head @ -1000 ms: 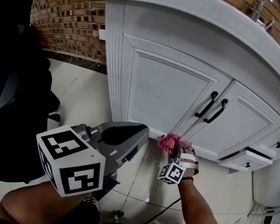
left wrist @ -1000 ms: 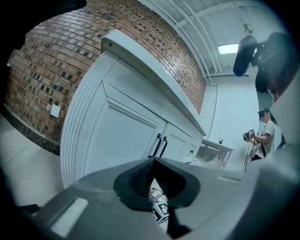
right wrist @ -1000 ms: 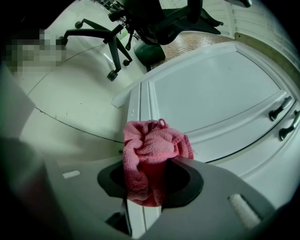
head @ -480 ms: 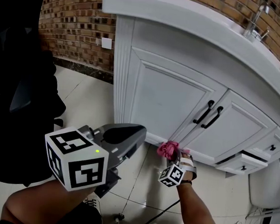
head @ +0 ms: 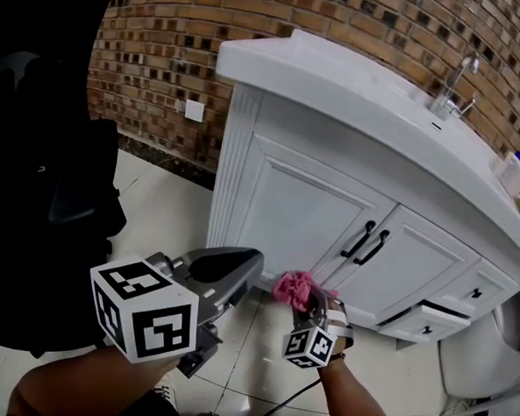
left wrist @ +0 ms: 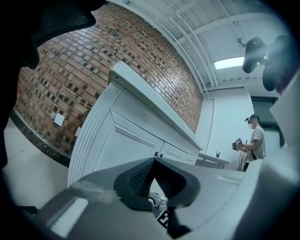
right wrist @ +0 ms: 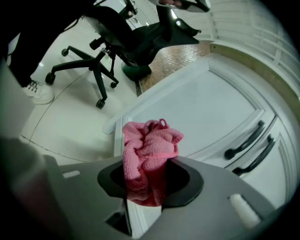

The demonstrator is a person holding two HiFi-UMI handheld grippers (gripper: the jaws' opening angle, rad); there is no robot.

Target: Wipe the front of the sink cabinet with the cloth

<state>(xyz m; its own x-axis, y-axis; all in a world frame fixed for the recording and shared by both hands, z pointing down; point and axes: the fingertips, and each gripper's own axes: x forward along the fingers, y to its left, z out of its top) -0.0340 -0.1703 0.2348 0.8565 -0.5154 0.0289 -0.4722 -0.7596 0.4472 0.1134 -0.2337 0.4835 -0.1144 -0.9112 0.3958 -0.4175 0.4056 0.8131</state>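
The white sink cabinet (head: 304,205) has two doors with black handles (head: 364,242). A crumpled pink cloth (head: 292,287) sits low in front of the left door's bottom edge; whether it touches the door I cannot tell. My right gripper (head: 300,304) is shut on the cloth (right wrist: 149,152), which bulges out between the jaws of that gripper (right wrist: 150,180). My left gripper (head: 243,268) hangs close to the camera, left of the cloth and off the cabinet. The left gripper (left wrist: 153,163) has its jaws shut on nothing.
A black office chair (head: 54,199) stands at the left on the tiled floor. Faucet (head: 452,81) and bottles (head: 512,172) are on the counter. A small drawer (head: 429,314) at the lower right is slightly open. A cable (head: 294,396) runs on the floor. A person (left wrist: 253,140) stands far off.
The head view has risen and pulled back, so the countertop and faucet show. The right gripper with the cloth has shifted slightly left from under the door seam. The left gripper stays shut.
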